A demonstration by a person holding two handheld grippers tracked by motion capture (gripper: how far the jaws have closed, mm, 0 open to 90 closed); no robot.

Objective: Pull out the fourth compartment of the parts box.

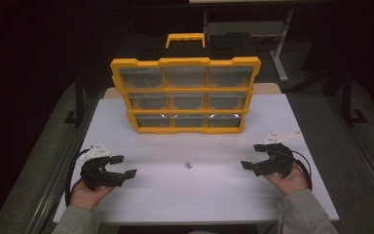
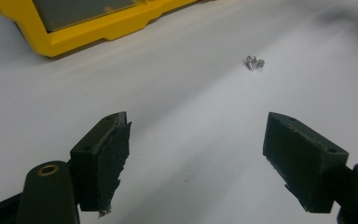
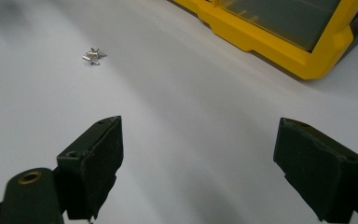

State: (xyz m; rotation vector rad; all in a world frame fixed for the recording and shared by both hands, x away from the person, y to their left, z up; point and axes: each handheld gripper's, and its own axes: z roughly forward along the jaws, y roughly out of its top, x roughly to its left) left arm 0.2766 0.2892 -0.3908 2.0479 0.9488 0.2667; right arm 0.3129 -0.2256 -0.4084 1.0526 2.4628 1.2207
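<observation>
Screws [image 1: 189, 165], small metal cluster, loose at mid-table [image 1: 199, 195] in front of yellow organizer case [image 1: 185, 95] standing upright at far side, flanked well apart by left gripper [image 1: 124, 166] and right gripper [image 1: 252, 156], both jaws spread wide, holding nothing.

Setting: workshop or lab bench in a darkened room. A white table [image 1: 282, 122] is seen, with a yellow parts organizer [image 1: 185, 95] of clear drawers near its far edge, small metal screws [image 1: 189, 165] mid-table, and a metal stand [image 1: 280, 46] behind.
</observation>
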